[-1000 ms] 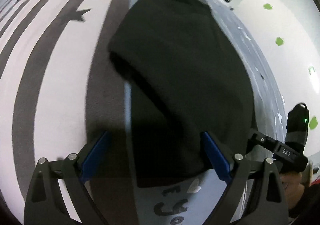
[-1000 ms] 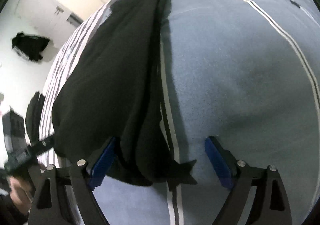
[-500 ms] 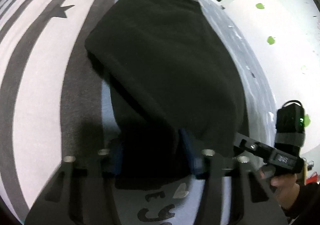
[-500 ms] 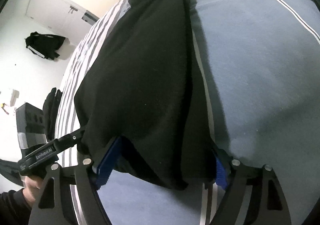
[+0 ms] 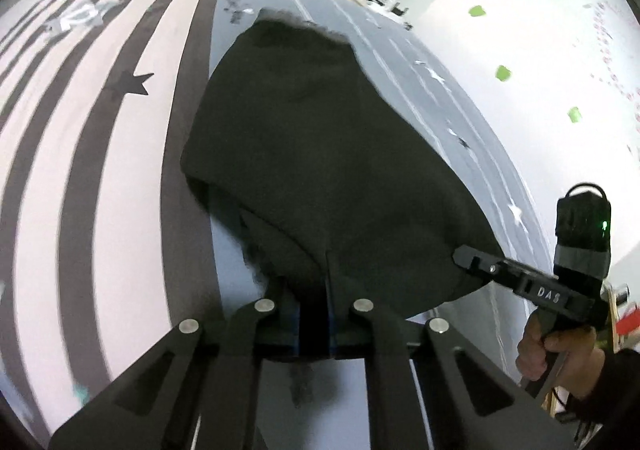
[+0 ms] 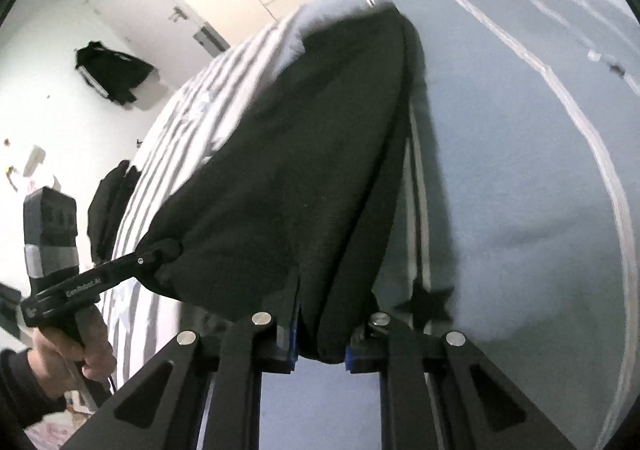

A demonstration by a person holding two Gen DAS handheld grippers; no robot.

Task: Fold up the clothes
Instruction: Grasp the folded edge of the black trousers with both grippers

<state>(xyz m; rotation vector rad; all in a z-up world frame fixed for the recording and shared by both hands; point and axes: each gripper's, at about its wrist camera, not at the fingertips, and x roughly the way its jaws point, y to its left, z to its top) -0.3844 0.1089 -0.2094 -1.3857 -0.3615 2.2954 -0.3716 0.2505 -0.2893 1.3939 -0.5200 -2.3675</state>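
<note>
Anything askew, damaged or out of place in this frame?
Nothing stands out. The left gripper and right gripper are each shut on a near corner of the black garment, which lies on the striped bedspread. No tear or spill shows.

White letters reading "DAS" are seen on the black body of the right claw (image 5: 476, 262) in the left wrist view, just below the block carrying a green light. In the right wrist view, the white marking "GenRobot.AI" is printed along the black body of the left claw (image 6: 168, 250). Dark lettering is printed on the grey bedsheet (image 5: 236, 6) beyond the far end of the black garment (image 5: 320, 154), but it cannot be read.
</note>
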